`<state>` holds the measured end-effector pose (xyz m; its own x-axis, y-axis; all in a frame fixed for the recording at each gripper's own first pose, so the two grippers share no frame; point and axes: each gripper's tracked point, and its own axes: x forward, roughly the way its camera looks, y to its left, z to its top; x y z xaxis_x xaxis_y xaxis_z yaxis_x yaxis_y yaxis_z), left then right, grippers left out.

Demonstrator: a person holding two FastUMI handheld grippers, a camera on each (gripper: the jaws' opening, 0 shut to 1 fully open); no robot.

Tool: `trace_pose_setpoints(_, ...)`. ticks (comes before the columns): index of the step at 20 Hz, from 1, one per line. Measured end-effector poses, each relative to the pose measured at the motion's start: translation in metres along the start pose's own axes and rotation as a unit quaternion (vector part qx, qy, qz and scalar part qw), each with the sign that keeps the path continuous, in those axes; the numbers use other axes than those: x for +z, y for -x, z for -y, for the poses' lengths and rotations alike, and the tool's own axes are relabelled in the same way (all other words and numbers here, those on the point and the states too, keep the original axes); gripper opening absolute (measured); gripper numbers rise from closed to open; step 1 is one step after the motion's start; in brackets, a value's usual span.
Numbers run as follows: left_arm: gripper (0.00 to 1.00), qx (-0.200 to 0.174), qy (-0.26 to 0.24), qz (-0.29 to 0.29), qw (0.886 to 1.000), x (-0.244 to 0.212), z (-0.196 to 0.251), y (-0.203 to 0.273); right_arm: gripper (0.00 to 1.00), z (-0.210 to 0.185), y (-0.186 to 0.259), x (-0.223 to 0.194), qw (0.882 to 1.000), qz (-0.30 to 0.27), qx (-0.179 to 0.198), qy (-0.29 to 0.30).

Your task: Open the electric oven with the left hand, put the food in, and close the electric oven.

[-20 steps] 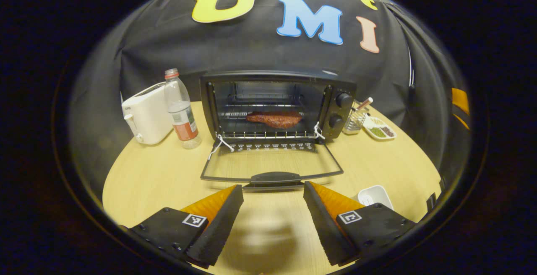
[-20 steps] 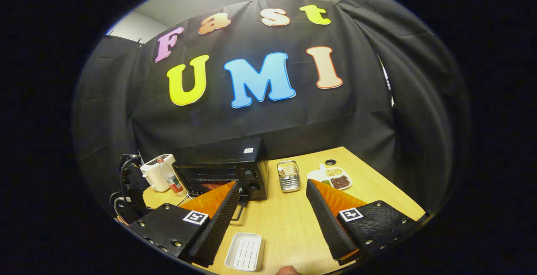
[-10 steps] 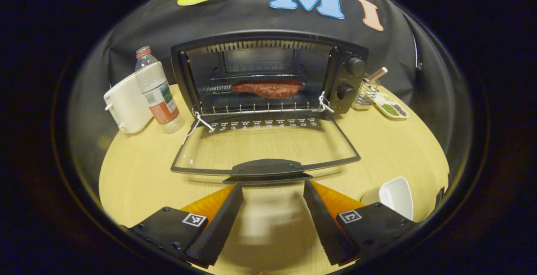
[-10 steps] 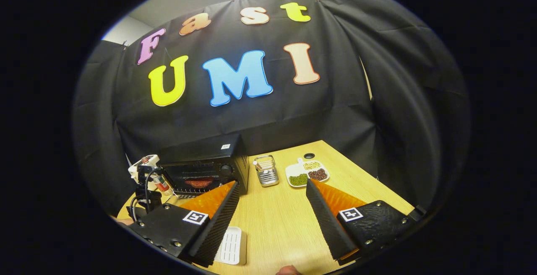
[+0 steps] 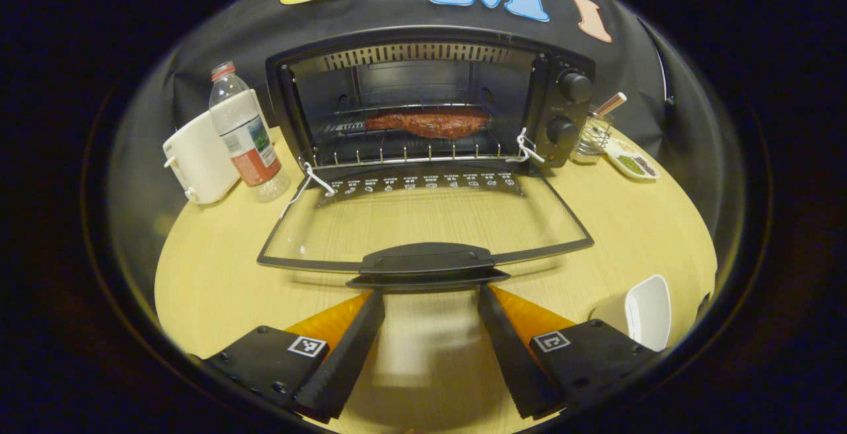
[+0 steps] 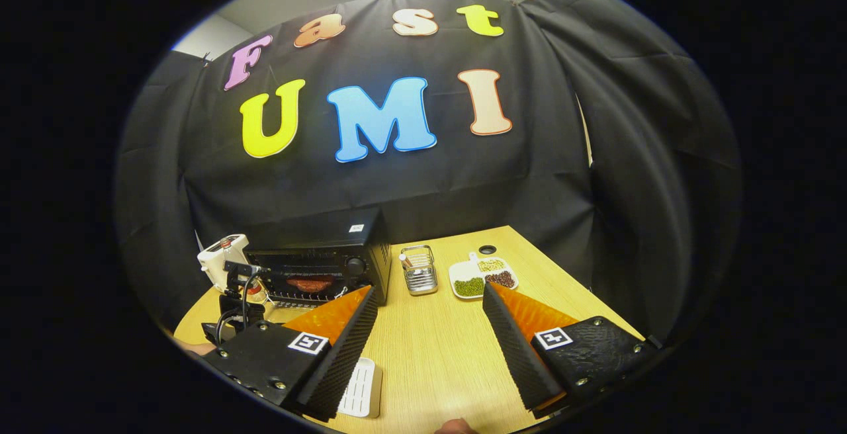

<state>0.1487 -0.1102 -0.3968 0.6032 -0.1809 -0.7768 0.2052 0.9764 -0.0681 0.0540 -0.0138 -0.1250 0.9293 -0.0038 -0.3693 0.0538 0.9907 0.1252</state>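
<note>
In the right gripper view the left gripper (image 6: 233,288) hides part of the electric oven (image 6: 322,259), and the white tray (image 6: 360,389) sits half behind a finger.

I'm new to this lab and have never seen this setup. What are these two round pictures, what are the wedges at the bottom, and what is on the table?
Each picture comes from a camera riding on a hand-held two-finger gripper, looking along its fingers. The left gripper is open, facing the handle of the electric oven's lowered door. The food lies on the rack inside the electric oven. The right gripper is open, holding nothing, above the table. Also there: a toaster, bottle, wire basket, sectioned dish and a white tray.
</note>
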Motion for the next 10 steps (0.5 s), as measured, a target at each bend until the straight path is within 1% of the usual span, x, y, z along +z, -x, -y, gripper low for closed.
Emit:
trace_pose_setpoints(3,0.97,0.004,-0.003,0.006,1.0,0.003,-0.001,0.004,0.98,-0.003,-0.002,0.003,1.0,0.003,0.007,0.006)
trace_pose_setpoints(4,0.97,0.004,-0.004,0.012,1.0,0.006,-0.001,0.008,0.98,-0.004,-0.001,0.005,1.0,0.006,0.01,0.009)
trace_pose_setpoints(5,1.0,0.004,-0.006,0.021,1.0,0.009,-0.001,0.013,0.98,-0.006,0.0,0.007,1.0,0.009,0.012,0.012)
trace_pose_setpoints(7,1.0,0.006,-0.01,0.042,0.999,0.018,-0.002,0.026,0.98,-0.007,0.0,0.006,1.0,0.01,0.018,0.019)
trace_pose_setpoints(8,0.97,0.008,-0.012,0.051,0.999,0.022,-0.002,0.033,0.98,-0.007,0.0,0.006,1.0,0.01,0.02,0.021)
trace_pose_setpoints(10,0.97,0.013,-0.015,0.067,0.998,0.029,-0.002,0.044,0.98,-0.009,0.0,0.005,0.999,0.01,0.024,0.018)
